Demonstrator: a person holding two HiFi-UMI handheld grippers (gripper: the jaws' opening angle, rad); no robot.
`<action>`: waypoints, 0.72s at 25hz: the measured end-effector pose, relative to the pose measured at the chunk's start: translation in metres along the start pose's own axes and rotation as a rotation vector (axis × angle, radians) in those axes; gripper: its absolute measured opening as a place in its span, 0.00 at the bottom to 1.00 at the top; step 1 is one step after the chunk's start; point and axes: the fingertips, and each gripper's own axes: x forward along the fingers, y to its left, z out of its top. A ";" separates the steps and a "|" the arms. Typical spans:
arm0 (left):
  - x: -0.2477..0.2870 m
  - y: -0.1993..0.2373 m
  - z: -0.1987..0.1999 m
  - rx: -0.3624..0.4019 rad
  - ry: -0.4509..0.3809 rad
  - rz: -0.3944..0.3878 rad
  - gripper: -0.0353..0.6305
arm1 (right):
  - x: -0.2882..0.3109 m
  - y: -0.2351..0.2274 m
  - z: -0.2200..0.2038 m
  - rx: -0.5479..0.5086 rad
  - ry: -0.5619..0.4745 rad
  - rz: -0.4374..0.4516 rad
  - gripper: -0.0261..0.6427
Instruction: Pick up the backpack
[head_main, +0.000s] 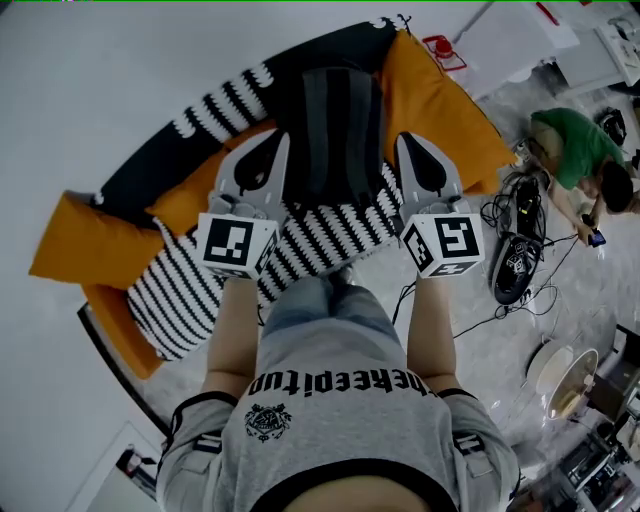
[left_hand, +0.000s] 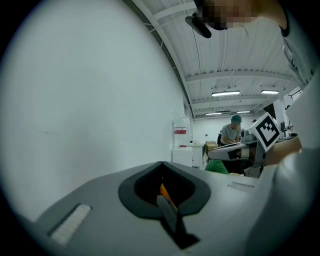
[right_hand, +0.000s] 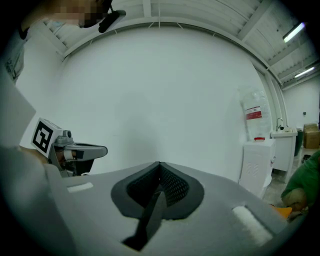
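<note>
The backpack (head_main: 335, 125) leans on the sofa (head_main: 445, 110) at upper centre of the head view, its long axis running up-frame. It sits between your left tongs (head_main: 278, 140) and right tongs (head_main: 407, 142), both pressed together and about equally near.

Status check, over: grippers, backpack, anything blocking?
Left gripper and right gripper shut, empty, either side of the backpack. Backpack on the sofa, not gripped. Nothing in the way.

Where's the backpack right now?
In the head view the dark backpack sits upper centre on the striped sofa, between orange cushions, with the left gripper and right gripper flanking it.
</note>
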 end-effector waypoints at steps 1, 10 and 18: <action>0.005 0.004 -0.005 -0.003 0.008 -0.005 0.08 | 0.006 -0.002 -0.003 0.004 0.008 -0.003 0.04; 0.023 0.029 -0.048 -0.041 0.101 -0.037 0.08 | 0.040 -0.002 -0.040 0.046 0.095 -0.028 0.04; 0.034 0.034 -0.094 -0.084 0.194 -0.068 0.08 | 0.053 -0.006 -0.085 0.095 0.176 -0.055 0.04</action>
